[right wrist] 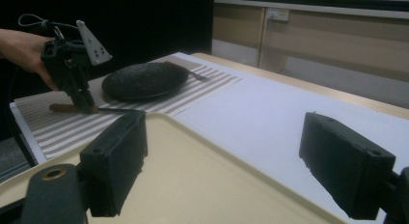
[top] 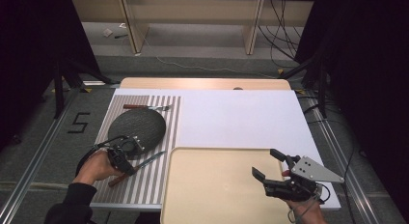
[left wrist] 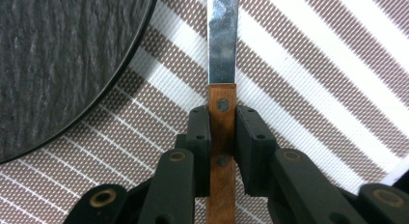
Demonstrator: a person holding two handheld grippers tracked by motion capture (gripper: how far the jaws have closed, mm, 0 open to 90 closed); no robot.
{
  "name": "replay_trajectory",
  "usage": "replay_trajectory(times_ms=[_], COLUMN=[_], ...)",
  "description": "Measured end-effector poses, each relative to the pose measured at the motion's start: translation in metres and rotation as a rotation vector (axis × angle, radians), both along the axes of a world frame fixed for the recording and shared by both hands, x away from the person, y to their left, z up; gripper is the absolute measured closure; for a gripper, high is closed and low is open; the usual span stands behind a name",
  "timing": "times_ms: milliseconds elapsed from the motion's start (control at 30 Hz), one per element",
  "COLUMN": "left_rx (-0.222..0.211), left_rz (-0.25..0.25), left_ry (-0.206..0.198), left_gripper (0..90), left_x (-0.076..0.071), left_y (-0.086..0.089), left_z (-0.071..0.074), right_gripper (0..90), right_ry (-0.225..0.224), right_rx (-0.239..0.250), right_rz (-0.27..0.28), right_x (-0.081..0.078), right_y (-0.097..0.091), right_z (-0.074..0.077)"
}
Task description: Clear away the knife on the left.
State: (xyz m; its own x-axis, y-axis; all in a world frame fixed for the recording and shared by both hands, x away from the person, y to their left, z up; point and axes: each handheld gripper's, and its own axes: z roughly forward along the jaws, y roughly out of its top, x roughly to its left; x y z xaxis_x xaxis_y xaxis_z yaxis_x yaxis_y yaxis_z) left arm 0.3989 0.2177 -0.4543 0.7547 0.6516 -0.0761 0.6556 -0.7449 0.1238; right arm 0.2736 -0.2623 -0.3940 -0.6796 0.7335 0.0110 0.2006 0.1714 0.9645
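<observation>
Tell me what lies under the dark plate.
The dark plate rests on the striped placemat, beside the knife gripped by the left gripper. Whatever lies directly beneath the plate is covered and cannot be seen.

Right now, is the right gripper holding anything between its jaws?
No, the right gripper is wide open above the beige tray, with nothing between its jaws.

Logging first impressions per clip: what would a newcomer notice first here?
Probably the left claw, shut on the wooden handle of a knife lying on the striped placemat beside a dark slate plate. Next, the right claw, open over the front-right part of a big beige tray.
</observation>
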Motion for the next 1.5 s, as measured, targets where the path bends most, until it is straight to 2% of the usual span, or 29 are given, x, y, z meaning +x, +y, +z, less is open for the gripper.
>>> replay_trajectory(times_ms=[33, 233, 333, 367, 400, 500, 567, 700, 833, 1033, 1200, 1500], left_rx=[-0.018, -0.062, -0.119, -0.162, -0.162, -0.234, -0.255, -0.281, -0.315, -0.364, -0.37, -0.421], left_rz=[0.012, 0.052, 0.075, 0.09, 0.09, 0.123, 0.131, 0.15, 0.143, 0.135, 0.138, 0.148], left_ry=[0.0, -0.011, -0.005, 0.001, 0.001, -0.001, -0.012, -0.051, -0.062, -0.07, -0.076, -0.077], left_gripper=[76.9, 77.0, 77.0, 76.9, 76.9, 76.9, 76.9, 76.9, 76.9, 76.9, 76.9, 76.9], left_x=[-0.001, -0.001, -0.002, -0.002, -0.002, -0.002, -0.004, -0.009, -0.012, -0.017, -0.019, -0.023], left_y=[-0.001, -0.002, -0.002, -0.003, -0.003, -0.003, -0.006, -0.019, -0.026, -0.038, -0.043, -0.055], left_z=[0.002, 0.009, 0.013, 0.016, 0.016, 0.02, 0.023, 0.033, 0.038, 0.044, 0.044, 0.047], right_gripper=[18.2, 18.2, 18.2, 18.2, 18.2, 18.2, 18.2, 18.2, 18.2, 18.2, 18.2, 18.2], right_ry=[0.0, 0.0, 0.002, 0.003, 0.003, 0.004, 0.005, 0.002, 0.0, -0.001, -0.001, -0.001], right_rx=[0.001, 0.001, 0.003, 0.003, 0.003, 0.005, 0.005, 0.002, 0.004, 0.003, 0.003, 0.002], right_rz=[0.0, -0.001, -0.003, -0.003, -0.003, -0.004, -0.005, -0.003, -0.003, -0.002, -0.003, -0.004], right_x=[0.0, 0.0, 0.001, 0.001, 0.001, 0.001, 0.001, 0.001, 0.0, 0.0, 0.001, 0.001], right_y=[0.0, 0.0, 0.0, 0.0, 0.0, -0.001, -0.001, 0.0, 0.0, 0.0, 0.0, 0.0], right_z=[0.0, 0.0, 0.0, 0.0, 0.0, 0.0, 0.0, 0.0, 0.0, 0.0, 0.0, 0.0])
